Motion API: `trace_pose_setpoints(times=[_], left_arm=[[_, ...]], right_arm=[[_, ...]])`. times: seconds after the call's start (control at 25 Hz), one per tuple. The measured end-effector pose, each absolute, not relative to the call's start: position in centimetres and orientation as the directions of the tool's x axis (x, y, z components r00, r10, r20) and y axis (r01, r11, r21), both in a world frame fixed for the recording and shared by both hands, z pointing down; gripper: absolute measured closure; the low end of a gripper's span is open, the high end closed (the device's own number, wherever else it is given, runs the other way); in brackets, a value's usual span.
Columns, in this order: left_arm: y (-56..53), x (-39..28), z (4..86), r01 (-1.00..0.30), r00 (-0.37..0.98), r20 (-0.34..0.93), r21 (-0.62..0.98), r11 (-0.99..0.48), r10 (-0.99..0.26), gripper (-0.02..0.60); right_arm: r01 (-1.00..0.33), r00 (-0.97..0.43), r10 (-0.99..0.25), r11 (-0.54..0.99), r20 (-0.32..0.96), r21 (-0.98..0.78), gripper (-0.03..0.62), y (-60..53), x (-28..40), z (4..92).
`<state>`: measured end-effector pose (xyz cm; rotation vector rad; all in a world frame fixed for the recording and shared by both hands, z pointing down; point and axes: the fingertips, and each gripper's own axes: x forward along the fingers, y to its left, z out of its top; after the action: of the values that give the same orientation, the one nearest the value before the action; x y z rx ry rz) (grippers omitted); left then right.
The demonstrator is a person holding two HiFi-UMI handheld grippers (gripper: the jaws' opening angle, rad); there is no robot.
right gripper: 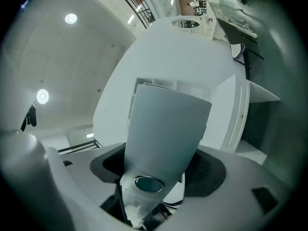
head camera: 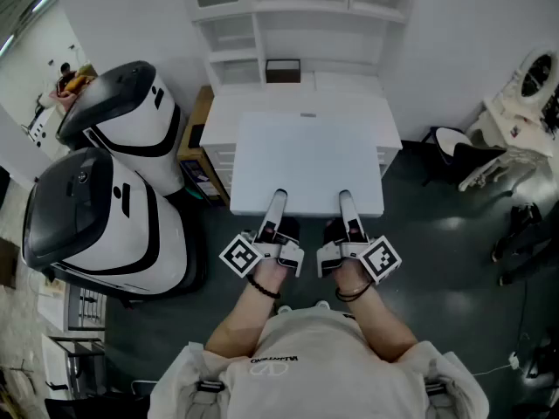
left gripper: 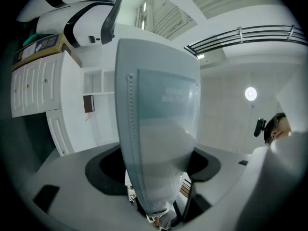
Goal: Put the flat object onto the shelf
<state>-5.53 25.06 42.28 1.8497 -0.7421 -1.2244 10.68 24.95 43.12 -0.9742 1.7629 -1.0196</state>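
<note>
The white shelf (head camera: 297, 11) stands beyond both grippers, past the far edge of the flat object (head camera: 306, 160). That board reaches forward from the left hand-held gripper (head camera: 278, 206) and right hand-held gripper (head camera: 346, 203), each clamped wide on its near edge. This looks like the carry step. Next, the board likely needs lifting level and sliding onto a shelf board, both sides kept even.

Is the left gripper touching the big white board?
Touching. In the head view, the left gripper has its upper jaw lying on the near edge of the white board, holding it up.
</note>
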Motion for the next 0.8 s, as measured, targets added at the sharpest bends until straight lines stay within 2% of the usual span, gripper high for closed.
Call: trace_pose_setpoints(times=[0.8], left_arm=[[24.9,-6.0,43.4,-0.023,0.392,-0.452,0.866,-0.500,-0.801,0.252]], right_arm=[[-0.227,-0.305,-0.918,0.329,-0.254,-0.917,0.250,25.1,10.2,44.1]])
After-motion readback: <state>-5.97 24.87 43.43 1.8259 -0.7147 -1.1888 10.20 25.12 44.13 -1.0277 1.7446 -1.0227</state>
